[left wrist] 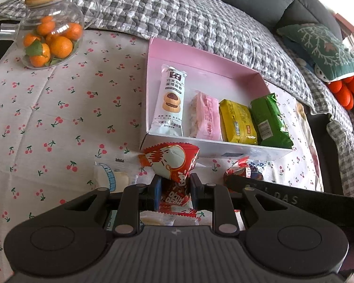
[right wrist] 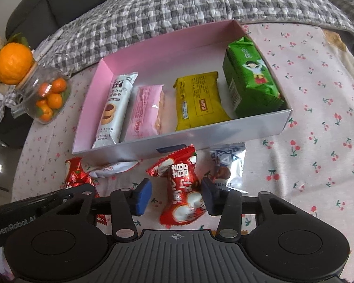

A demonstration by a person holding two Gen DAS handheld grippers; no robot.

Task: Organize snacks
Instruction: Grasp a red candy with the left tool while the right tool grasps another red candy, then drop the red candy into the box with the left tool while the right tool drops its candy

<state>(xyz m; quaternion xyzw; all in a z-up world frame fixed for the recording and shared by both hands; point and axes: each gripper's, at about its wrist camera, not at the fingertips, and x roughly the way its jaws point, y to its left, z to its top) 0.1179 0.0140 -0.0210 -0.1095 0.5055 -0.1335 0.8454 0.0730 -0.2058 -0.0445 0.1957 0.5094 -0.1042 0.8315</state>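
Left gripper [left wrist: 174, 189] first: jaws clamped tight on a red wrapped snack [left wrist: 174, 165], its top fanning out just past the tips, the rest of the pack trailing back under the rig, long axis running away from the cam. Right gripper [right wrist: 175, 194] straddles a second red snack [right wrist: 184, 188], jaws partly closed; right pad looks to touch the wrapper, left pad shows a gap, so no firm grip yet, imo. That pack lies lengthwise btwn the pads, pointing toward the box. Just beyond on the cherry-print worktop [right wrist: 318, 108]: a silver-blue truffle packet [right wrist: 229, 165] beside the right pad, a white packet [right wrist: 111, 169] over to the left. Next up, the pink-lined box [right wrist: 167, 54], near wall right behind those loose packs, so both snacks must lift over it. Inside, front row: white cookie pack [right wrist: 115, 108], pink bar [right wrist: 146, 113], yellow pack [right wrist: 198, 99], green pack [right wrist: 250, 75]; back half bare. Far left, a glass jar of oranges [right wrist: 47, 96], well clear.
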